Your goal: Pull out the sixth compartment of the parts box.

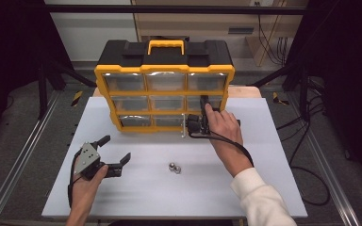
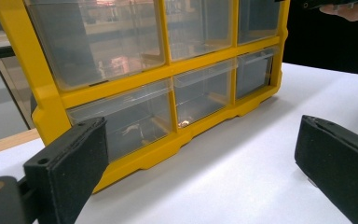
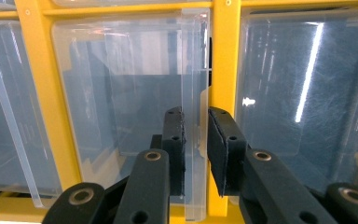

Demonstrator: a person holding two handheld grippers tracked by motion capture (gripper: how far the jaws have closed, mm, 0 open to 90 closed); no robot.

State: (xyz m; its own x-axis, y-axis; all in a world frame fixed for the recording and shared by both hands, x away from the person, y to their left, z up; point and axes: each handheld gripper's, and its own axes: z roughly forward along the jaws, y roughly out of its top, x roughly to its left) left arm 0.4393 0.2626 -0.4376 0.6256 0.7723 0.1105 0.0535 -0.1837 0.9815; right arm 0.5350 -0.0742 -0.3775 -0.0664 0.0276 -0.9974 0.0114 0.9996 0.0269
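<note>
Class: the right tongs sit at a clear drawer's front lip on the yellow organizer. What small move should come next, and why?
Probably pull straight back: the right tongs already pinch the drawer's clear lip, and the drawer looks barely out of the organizer.

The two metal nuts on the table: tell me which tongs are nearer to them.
Left. The left tongs lie beside the nuts; the right tongs are up at the drawer cabinet.
</note>
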